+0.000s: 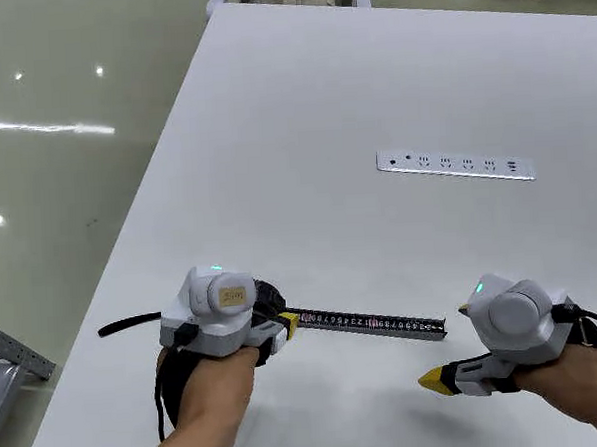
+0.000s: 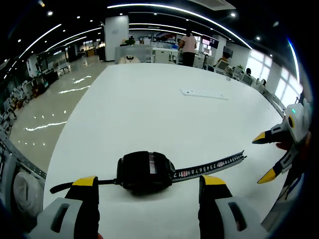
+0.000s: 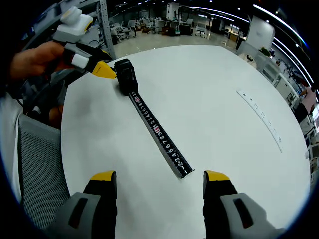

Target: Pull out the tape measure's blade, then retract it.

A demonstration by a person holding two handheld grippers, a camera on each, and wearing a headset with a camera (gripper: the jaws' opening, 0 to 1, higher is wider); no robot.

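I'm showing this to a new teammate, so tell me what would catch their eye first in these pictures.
A black tape measure lies on the white table, its blade pulled out flat toward the right gripper. Both grippers are open, the left gripper straddling the case, the right at the blade's tip. Farther back lies a white power strip.

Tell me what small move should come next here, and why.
Probably close the left claw on the tape measure's case. It sits between that claw's open jaws, ungripped, and the blade lies pulled out on the table, its tip just ahead of the open right claw. Holding the case should steady the retraction.
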